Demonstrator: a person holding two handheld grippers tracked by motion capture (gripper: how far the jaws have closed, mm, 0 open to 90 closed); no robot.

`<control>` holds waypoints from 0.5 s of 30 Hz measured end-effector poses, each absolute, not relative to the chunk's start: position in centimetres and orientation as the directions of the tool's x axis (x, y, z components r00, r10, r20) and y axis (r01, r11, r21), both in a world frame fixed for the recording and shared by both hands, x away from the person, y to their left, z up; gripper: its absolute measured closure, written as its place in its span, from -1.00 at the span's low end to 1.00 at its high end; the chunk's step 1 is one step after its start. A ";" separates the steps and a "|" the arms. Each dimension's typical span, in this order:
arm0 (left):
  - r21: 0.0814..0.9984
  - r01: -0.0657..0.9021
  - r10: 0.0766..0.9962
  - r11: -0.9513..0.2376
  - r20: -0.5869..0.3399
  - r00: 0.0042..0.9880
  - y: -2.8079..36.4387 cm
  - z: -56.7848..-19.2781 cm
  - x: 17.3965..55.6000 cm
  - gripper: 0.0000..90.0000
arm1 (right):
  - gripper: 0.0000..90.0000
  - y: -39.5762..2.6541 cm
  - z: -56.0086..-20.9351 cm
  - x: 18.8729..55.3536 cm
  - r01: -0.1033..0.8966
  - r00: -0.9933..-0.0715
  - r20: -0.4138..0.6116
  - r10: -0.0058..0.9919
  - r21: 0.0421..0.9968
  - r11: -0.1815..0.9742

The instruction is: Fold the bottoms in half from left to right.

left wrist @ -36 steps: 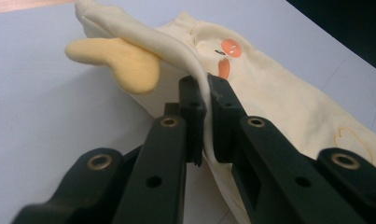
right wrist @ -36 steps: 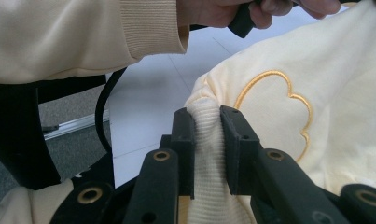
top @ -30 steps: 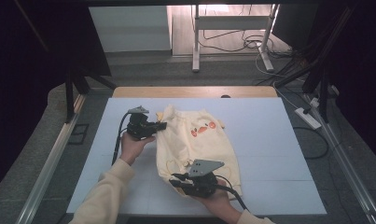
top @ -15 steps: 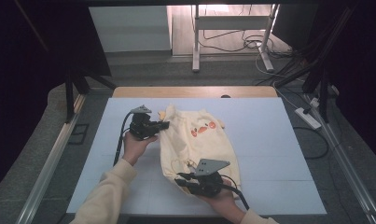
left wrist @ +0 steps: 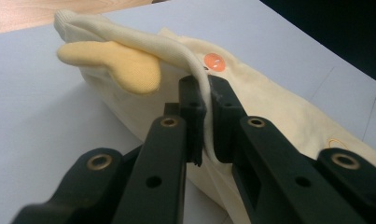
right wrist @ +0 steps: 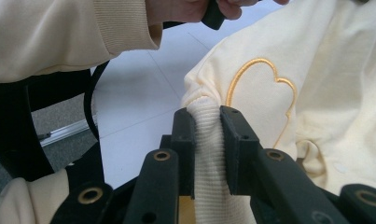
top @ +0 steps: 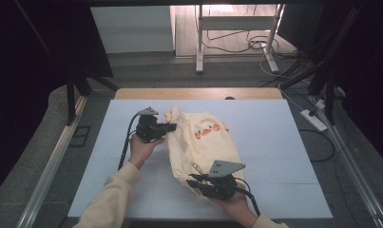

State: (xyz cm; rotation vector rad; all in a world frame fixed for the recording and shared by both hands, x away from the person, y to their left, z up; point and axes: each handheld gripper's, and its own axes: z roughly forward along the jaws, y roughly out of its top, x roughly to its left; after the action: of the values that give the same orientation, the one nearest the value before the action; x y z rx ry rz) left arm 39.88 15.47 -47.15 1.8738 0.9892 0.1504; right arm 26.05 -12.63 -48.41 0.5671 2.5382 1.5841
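Both grippers are clamped on the same pale yellow garment (top: pixel 203 145), a small soft top that lies on the white table (top: pixel 284 156). Nearest the person, the right gripper (top: pixel 198 183) has its jaws closed on a ribbed cuff or hem (right wrist: pixel 208 154); the right gripper view shows the thick ribbing bunched between the pads, just beside an embroidered orange outline (right wrist: pixel 258 88). Farther up the table, the left gripper (top: pixel 172 127) pinches a thin folded edge of the cloth (left wrist: pixel 205 100) near the collar, with the jaws almost together on it. Just beyond that pinch sit an orange button (left wrist: pixel 214 61) and a darker yellow flap (left wrist: pixel 115 63). An orange print (top: pixel 205 131) marks the chest, facing up.

The fabric looks light and limp, with no stiffness of its own, so it will likely sag and drape wherever it is unsupported. The knit seems grippy rather than slippery, and little risk of damage appears beyond stretching. Ribbed bands and seamed edges are the sensible places to hold, since they are thicker and less apt to slide out than the single layer of the body.
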 end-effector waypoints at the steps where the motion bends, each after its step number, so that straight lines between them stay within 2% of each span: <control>1: 0.802 0.565 0.688 -0.196 -0.298 0.662 15.4 -47.1 39.9 0.88 | 0.70 -12.8 -48.3 26.1 0.262 -0.925 0.115 0.362 0.883 0.389; 15: 0.804 0.558 0.678 -0.205 -0.295 0.674 14.4 -47.2 39.9 0.87 | 0.70 -14.7 -47.9 26.0 0.280 -0.911 0.122 0.393 0.884 0.374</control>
State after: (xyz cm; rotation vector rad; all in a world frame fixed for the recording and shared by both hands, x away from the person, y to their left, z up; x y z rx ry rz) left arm 39.86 14.37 -47.16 1.8817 0.9710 0.1492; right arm 26.02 -14.71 -47.93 0.6177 2.5122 1.5827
